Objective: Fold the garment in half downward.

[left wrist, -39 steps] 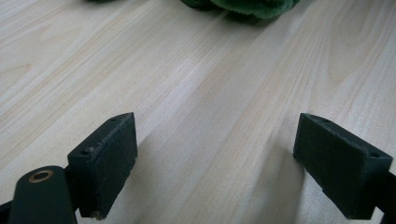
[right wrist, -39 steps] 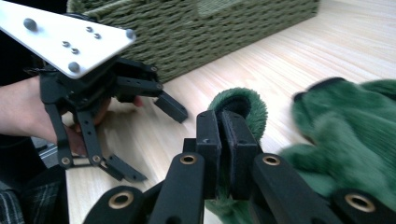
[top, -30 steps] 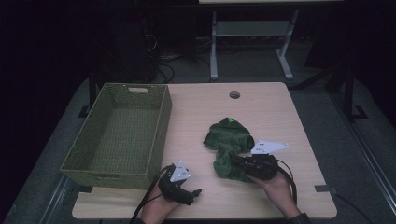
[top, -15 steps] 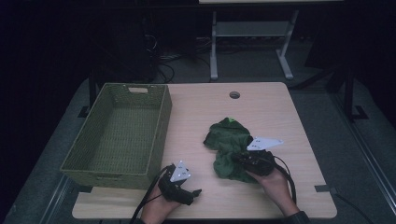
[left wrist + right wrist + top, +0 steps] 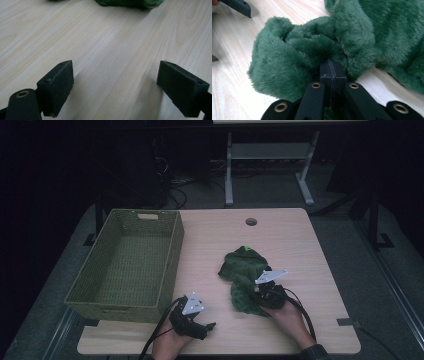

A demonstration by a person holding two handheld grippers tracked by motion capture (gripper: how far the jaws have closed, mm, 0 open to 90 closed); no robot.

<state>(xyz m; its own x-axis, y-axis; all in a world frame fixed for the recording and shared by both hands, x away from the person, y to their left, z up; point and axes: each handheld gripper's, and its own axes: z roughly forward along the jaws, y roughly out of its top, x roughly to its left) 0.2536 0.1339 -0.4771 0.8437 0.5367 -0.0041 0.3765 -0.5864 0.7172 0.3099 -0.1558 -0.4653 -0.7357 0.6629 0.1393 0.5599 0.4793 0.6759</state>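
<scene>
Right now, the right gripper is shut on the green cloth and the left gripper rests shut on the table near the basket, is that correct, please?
Not quite: the left gripper is open, its jaws standing wide apart over bare table, as the left gripper view shows. The rest holds: the right gripper is shut on the green cloth, and the basket is nearby.

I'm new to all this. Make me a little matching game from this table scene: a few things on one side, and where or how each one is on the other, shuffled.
Things:
1. left gripper
2. right gripper
3. green wicker basket
4. green fuzzy cloth

States:
A. bunched up on the wood, right of the basket
B. jaws wide apart over bare table
C. nothing inside it
D. jaws pinched together in plush fabric

Pairs: 1-B, 2-D, 3-C, 4-A
</scene>
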